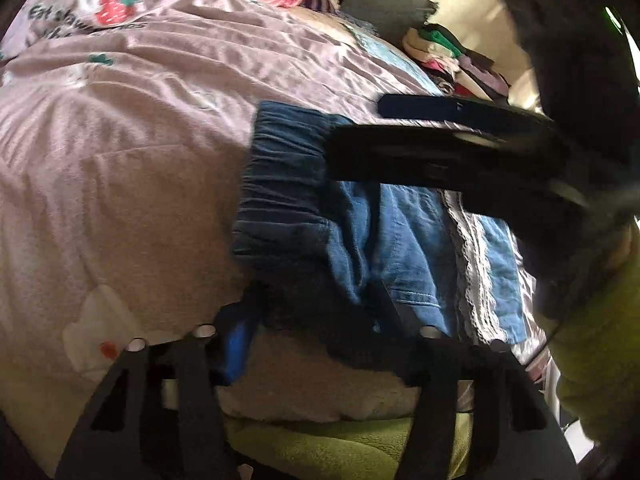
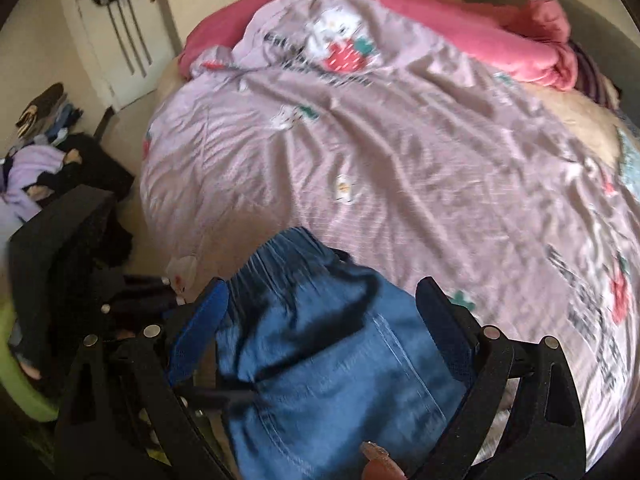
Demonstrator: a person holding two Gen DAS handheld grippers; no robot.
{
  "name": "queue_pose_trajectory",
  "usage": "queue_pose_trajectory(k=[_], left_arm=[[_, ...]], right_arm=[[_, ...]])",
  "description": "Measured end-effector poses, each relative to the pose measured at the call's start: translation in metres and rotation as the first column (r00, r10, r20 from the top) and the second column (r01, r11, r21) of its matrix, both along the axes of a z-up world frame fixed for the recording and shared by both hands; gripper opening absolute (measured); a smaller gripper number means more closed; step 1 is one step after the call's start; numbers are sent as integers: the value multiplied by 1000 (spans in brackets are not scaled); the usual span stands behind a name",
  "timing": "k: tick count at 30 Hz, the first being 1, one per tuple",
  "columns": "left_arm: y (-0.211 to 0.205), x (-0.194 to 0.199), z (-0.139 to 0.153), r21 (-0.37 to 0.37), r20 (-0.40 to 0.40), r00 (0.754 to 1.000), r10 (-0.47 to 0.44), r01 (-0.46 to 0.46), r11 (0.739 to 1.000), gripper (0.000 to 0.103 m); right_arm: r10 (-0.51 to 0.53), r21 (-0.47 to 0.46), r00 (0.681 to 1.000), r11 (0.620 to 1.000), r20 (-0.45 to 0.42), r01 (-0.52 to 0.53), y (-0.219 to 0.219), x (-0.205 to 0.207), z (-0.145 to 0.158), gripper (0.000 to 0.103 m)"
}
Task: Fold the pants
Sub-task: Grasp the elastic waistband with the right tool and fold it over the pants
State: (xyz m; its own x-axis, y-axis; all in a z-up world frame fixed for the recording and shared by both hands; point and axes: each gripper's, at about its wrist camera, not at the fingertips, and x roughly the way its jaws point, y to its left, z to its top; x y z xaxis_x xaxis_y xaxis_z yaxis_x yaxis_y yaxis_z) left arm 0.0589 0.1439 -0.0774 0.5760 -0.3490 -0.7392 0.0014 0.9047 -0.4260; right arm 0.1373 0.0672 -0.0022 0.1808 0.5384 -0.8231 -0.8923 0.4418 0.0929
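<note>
Blue denim pants lying bunched at the near edge of the bed, on a lilac cartoon-print duvet, elastic waistband toward the bed's middle. Seen only from the left wrist: white lace trim along the pants' far side, a stack of folded clothes beyond the bed, a lime-green fleece below the bed's edge, and the right gripper reaching in from the right, one dark finger laid across the waistband and hiding part of it. Left gripper about half open, dark cloth of the pants' near edge bunched between its fingers; hard to say, in the blur and shadow, whether the pads actually press on it. Seen only from the right wrist: a white door with bags hanging on it, a loose heap of clothes on the floor to the left, a pink blanket at the far side of the bed. Right gripper spread wide, the pants between its fingers and under them, blue pads standing clear of the denim on both sides, nothing clamped. Much motion blur across both views.
</note>
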Motion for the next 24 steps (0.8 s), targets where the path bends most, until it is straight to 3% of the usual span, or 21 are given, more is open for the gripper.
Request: queue_pose_trajectory(k=[7,9,11,15,22,24], left_arm=[[3,4,-6,-24,-8,1000,-1,1,1000,52],[1,5,-7,-26,-8,1000,1,-1,1000,53],[2,7,-8,-45,-6,1000,6,-7,999,54],[7,5,-7,-103,9,1000,19,-18,995,65],[-11,1,12,-106,98,995,-28,39,994,90],[-21,2,12,-120,112,992,-56,69,990,90]], right_arm=[[64,-58,993,996,-98,-70,28,7,-29,85],[75,-64,986,994,-148,-85,31,10,-41,57],[82,-40,985,995,-152,-89,27,11,-44,50],[73,41,982,997,-173,-66,5,16,-34,31],[69,253,975,967,-213,-14,-59,14,4,29],[65,293,978,956,-200,-4,-80,12,16,29]])
